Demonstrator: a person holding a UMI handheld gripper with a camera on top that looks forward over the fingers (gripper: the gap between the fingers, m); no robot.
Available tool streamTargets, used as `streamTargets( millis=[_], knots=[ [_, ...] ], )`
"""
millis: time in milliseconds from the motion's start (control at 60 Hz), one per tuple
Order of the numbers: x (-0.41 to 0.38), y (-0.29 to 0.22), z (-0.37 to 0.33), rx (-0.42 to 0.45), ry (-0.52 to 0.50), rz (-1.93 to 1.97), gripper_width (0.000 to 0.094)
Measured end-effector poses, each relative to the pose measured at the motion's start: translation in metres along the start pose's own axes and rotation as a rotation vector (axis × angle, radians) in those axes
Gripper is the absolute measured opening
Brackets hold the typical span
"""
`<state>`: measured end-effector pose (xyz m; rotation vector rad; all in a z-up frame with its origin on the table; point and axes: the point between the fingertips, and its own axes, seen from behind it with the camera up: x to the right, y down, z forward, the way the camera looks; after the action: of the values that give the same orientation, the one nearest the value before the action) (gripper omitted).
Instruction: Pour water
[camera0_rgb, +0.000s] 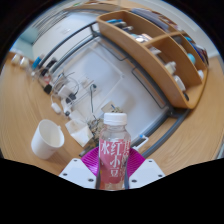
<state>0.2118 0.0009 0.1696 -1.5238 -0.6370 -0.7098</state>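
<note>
A pink drink bottle (114, 150) with a white cap and a pink label stands upright between my fingers. My gripper (113, 166) is shut on the bottle, its magenta pads (92, 160) pressing both sides of the label. Left of the bottle and a little ahead of the fingers, a white cup (46, 138) stands on the wooden table (30, 100) with its mouth open upward. A second, smaller white cup (77, 131) stands between that cup and the bottle.
Beyond the cups sits a cluster of small items and cables (66, 92) on a white surface. A wooden shelf unit (155, 50) with several compartments runs along the far right.
</note>
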Motion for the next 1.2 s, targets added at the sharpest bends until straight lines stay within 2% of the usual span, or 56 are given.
streamTargets(
  millis=[150,283,517,717,883,983,1017,1100,1200],
  knots=[
    [-0.008,0.015,0.002,0.028,-0.049,0.470,0.0326],
    [-0.017,0.027,0.009,0.059,-0.098,0.706,0.0326],
    [-0.033,0.043,0.026,0.042,-0.118,0.790,0.0340],
    [-0.032,0.045,0.024,0.069,-0.105,0.797,0.0353],
    [-0.030,0.047,0.023,0.062,-0.084,0.769,0.0480],
    [-0.032,0.062,0.014,-0.006,-0.065,0.766,0.0733],
    [-0.031,0.065,0.007,-0.020,-0.053,0.766,0.0779],
    [-0.030,0.075,-0.016,-0.055,-0.017,0.778,0.0788],
    [-0.041,0.079,-0.052,-0.087,-0.019,0.813,0.0789]
  ],
)
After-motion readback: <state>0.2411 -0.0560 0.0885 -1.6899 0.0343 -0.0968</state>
